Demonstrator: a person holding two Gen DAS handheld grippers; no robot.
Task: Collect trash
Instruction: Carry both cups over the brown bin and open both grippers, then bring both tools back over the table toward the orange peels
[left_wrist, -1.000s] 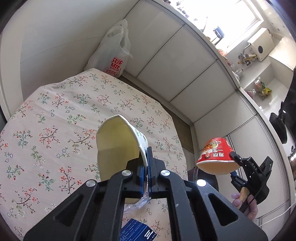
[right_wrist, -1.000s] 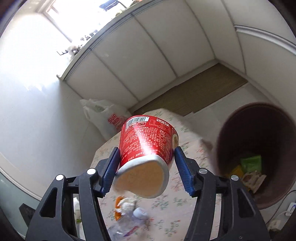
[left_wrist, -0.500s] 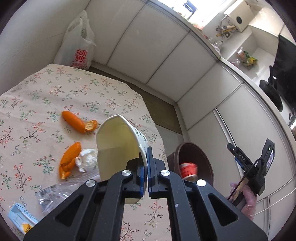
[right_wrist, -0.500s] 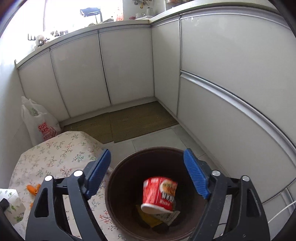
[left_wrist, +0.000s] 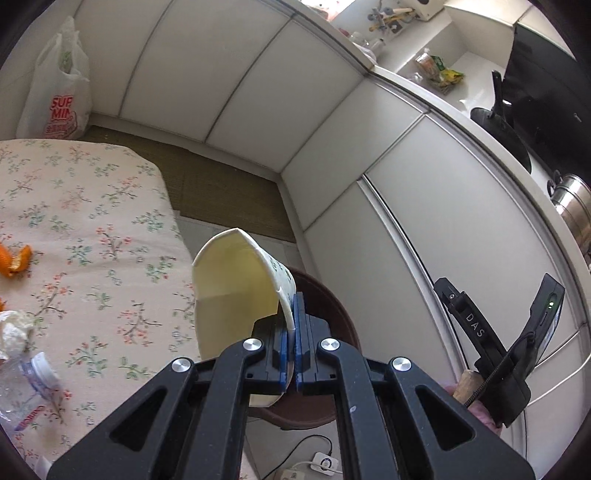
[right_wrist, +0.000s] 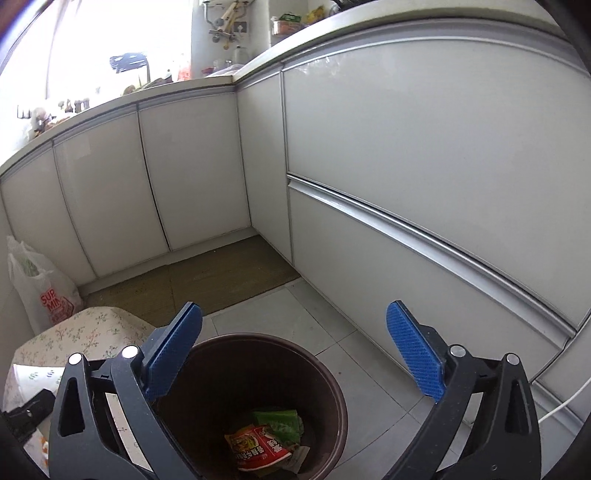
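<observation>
Left wrist view: our left gripper (left_wrist: 294, 350) pinches the paper cup (left_wrist: 236, 295) by its wall, brown trash bin (left_wrist: 332, 314) just beyond the fingertips. Carry it over the rim before releasing (right gripper (right_wrist: 295, 350) just opened wide, empty; red noodle cup (right_wrist: 262, 448) below).

Both grippers, left (left_wrist: 295, 354) and right (right_wrist: 293, 349), are built of black linkage arms, silver screws and blue ribbed pads (right_wrist: 415, 354).
</observation>
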